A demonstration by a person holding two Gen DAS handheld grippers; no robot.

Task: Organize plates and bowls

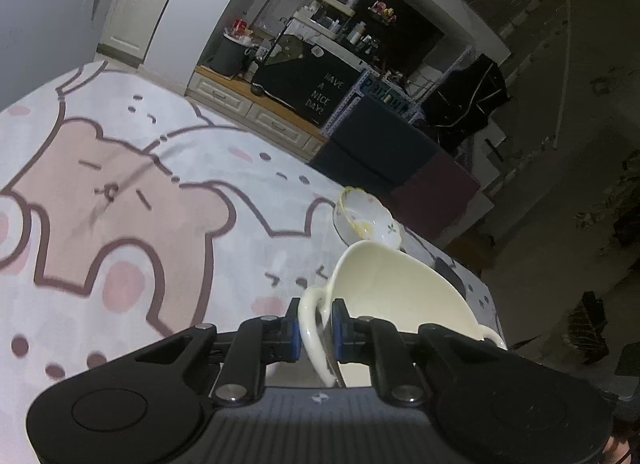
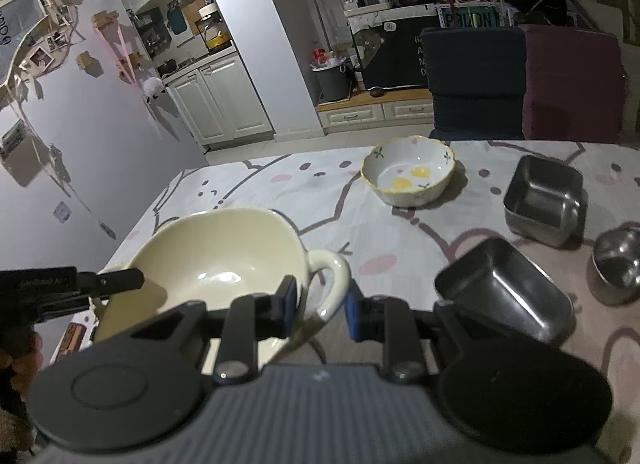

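1. The big cream ceramic bowl with two loop handles [image 2: 216, 260] is up off the table, tilted, one gripper on each handle
2. left gripper [image 1: 316, 328] is clamped on one loop handle [image 1: 310, 312], blue pads [image 1: 293, 328] squeezing either side of it
3. right gripper [image 2: 320, 306] has the other loop handle [image 2: 332, 276] between its blue pads [image 2: 289, 300]; looks like it's gripping, though there's a bit of gap on one side
4. Out on the pink bear-print tablecloth [image 2: 400, 232]: a white scalloped bowl with yellow rim and lemon print [image 2: 408, 173] near the far edge
5. Right of the cream bowl sit two square steel containers [image 2: 504, 292] [image 2: 544, 199], well apart from each other, and a round steel bowl [image 2: 616, 268] at the right edge
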